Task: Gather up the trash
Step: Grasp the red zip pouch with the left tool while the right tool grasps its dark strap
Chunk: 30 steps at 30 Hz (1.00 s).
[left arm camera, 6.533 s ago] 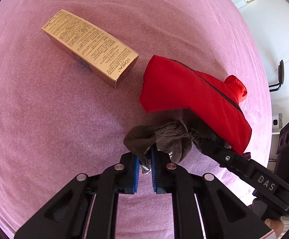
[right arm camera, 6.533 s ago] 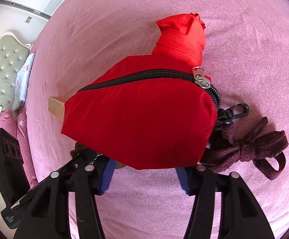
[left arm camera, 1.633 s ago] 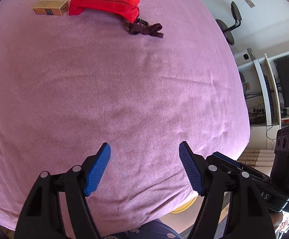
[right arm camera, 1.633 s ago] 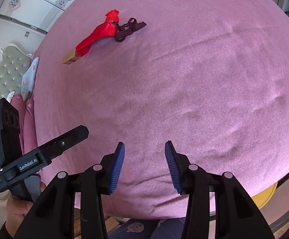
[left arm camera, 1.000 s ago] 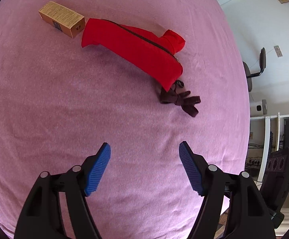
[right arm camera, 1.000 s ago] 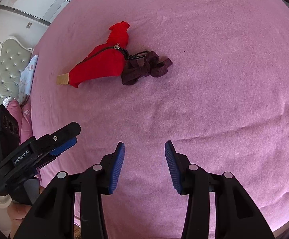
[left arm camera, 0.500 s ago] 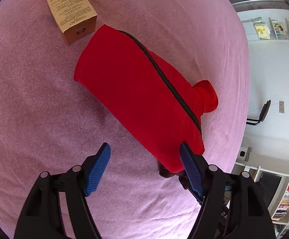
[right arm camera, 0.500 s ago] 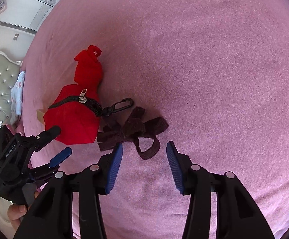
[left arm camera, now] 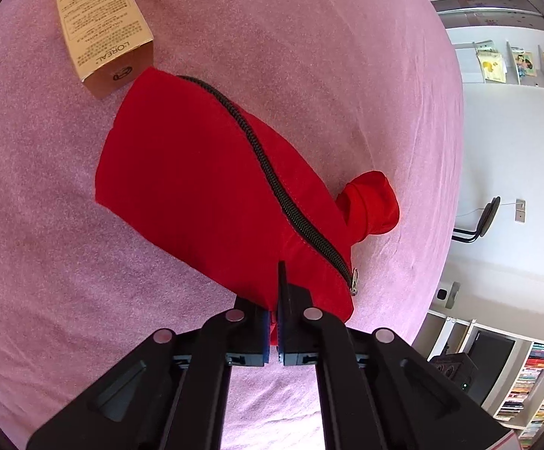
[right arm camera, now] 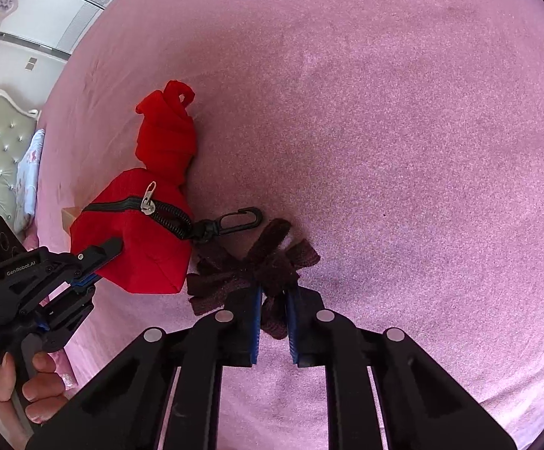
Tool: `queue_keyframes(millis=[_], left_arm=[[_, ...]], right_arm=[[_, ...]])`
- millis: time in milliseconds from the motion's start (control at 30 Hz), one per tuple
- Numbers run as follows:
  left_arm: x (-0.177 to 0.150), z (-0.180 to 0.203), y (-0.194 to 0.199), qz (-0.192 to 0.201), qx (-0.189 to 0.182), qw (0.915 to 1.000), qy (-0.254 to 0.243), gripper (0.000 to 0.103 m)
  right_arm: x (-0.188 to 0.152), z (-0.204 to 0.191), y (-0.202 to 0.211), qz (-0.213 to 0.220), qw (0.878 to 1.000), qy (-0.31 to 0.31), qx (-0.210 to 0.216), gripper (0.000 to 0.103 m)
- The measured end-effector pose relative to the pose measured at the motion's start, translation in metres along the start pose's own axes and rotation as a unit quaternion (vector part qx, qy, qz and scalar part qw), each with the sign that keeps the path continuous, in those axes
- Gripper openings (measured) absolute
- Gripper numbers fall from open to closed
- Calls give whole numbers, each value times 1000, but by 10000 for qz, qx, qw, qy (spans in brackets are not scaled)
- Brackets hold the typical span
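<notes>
Bright daylight, sharp focus centre; heavy fisheye bend + dark vignette at edges; soft shadow beside red bag point(left arm camera: 212, 187).

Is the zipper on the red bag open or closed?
Closed, as far as visible: on the red bag the black zipper runs as one joined line to its pull at the end. No gap shows.

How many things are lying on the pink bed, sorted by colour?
Red: 1, the zip pouch
Gold: 1, the carton box
Dark brown: 1, the knotted strap
Black: 1, the clip hook on the pouch
Total: 4
</notes>
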<state>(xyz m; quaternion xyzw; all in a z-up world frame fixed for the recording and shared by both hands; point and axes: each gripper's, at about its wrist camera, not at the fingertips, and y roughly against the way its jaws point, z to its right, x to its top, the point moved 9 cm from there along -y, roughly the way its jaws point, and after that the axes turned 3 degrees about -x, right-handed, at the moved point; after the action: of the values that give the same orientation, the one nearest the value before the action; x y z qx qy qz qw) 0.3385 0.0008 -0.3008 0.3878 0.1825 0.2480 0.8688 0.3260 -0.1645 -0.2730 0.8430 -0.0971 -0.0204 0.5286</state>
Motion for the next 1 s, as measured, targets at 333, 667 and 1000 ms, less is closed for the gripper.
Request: queue_keyframes(millis=[333, 667, 1000], left_arm=[[-39, -10, 28, -119, -54, 9996, -243, 2], [-115, -31, 61, -362, 464, 9919, -1121, 2], [-205, -66, 87, -704, 690, 9813, -1654, 2]], right_arm=[[-46, 6, 16, -103, 9999, -51, 93, 11], [-120, 23, 40, -259, 9996, -14, 58, 11], [-223, 35, 56, -415, 9990, -129, 73, 11]])
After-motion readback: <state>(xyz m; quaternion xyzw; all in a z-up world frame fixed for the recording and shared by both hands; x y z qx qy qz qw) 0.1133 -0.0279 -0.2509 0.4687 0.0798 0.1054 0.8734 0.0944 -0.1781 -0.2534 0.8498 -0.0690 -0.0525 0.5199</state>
